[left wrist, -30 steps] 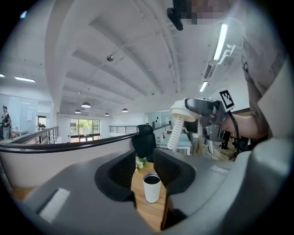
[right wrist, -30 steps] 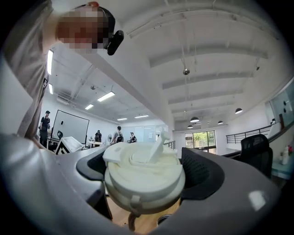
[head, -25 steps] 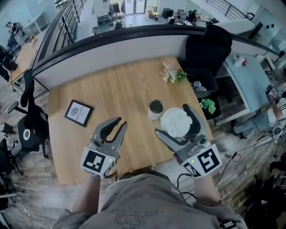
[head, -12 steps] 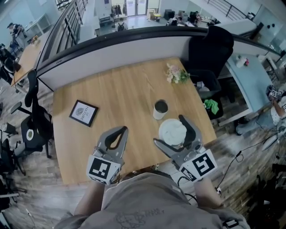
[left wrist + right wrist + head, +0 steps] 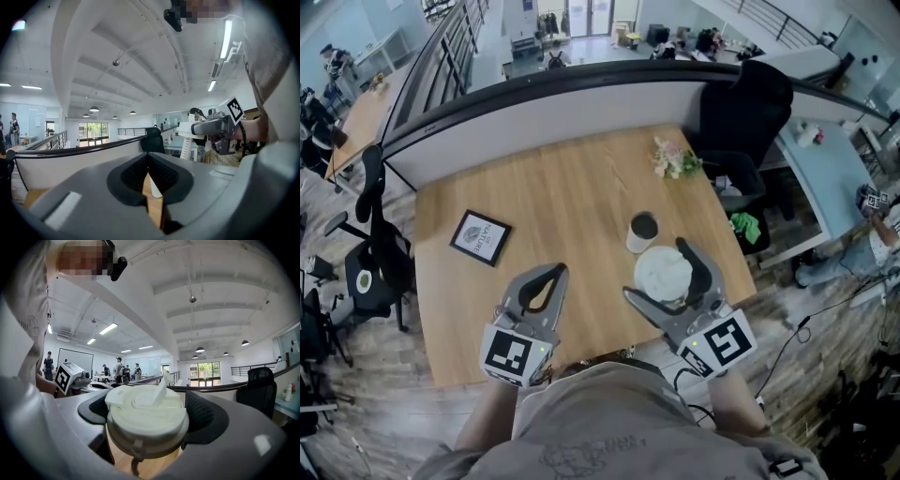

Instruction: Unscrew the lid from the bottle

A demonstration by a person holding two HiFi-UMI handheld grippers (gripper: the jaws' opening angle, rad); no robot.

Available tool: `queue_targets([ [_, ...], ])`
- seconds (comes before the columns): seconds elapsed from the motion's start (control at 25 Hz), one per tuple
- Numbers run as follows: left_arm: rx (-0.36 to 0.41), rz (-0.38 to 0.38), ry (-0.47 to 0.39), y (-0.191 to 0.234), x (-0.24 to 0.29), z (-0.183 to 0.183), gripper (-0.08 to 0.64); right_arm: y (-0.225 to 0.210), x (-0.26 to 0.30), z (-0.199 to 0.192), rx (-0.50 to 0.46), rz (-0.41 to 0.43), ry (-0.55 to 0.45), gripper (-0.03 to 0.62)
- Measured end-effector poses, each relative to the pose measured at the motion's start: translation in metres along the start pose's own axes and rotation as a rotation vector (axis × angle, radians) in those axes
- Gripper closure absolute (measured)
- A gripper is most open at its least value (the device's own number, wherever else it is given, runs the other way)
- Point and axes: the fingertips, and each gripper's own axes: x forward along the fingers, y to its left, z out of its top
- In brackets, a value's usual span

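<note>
while upright, cream-white flip-tab lid [image 5: 146, 414]

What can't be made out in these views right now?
- Underside of lid: hidden by its own top in the head and right gripper views.
- Inside of bottle: head view, too small and dark.
- Print on frame: head view, too small.
- Table in left gripper view: the shut left gripper covers nearly all of it.
</note>
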Motion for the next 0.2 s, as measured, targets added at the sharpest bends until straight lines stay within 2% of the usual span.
queue_targets([
  [0.08,0.001,-0.008,-0.014,0.0023,-0.0003,0.0012,0.558,0.001,0.0013,-0.0005,0.002,0.0,0.002,0.106],
  [0.2,-0.038,-0.013,-0.008,0.0053,-0.0014,0.002,0.558,0.0015,0.0025,-0.0021,0.009,0.0,0.001,0.107],
])
